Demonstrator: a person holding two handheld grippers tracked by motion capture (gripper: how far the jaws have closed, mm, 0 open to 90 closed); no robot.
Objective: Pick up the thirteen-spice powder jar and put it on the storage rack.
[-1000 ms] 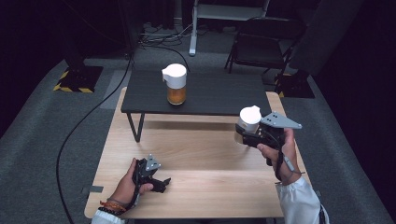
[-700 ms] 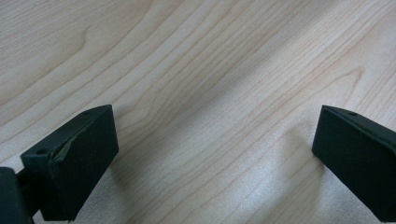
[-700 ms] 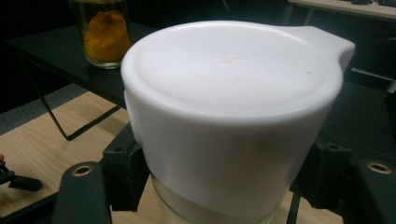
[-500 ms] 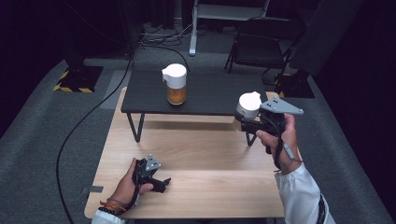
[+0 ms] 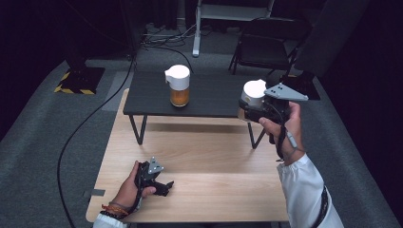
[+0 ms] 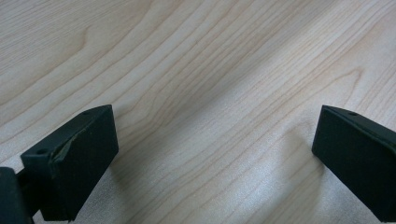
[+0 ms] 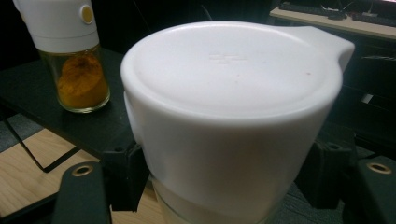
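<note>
The right tongs [image 5: 251, 110] are clamped on a white-lidded jar [image 5: 253, 93], holding it upright in the air above the near right corner of the dark tabletop [image 5: 214, 95]. In the right gripper view the jar [image 7: 233, 116] sits between the two black jaws, which press on its sides just under the white lid; the lid has a small spout that points to the upper right of that view. The glass below the lid is mostly hidden, so its contents cannot be told.

On the dark tabletop stands a second jar [image 5: 178, 86], with the same white lid and an orange-yellow powder in its glass base. It stands well apart from the held jar, to the left of it in the high view, with bare dark surface between them. In the right gripper view this second jar [image 7: 70, 56] shows a round yellow button on its lid.

The left tongs [image 5: 164, 186] rest low on the light wooden tabletop [image 5: 199, 152], near its front edge. Their jaws stand wide apart with nothing between them, only wood grain [image 6: 210, 116].

Behind the tabletops stand a black folding chair [image 5: 266, 45] and a white stand [image 5: 197, 28], and a black cable [image 5: 90, 118] runs across the grey floor [image 5: 47, 142] on the left.
</note>
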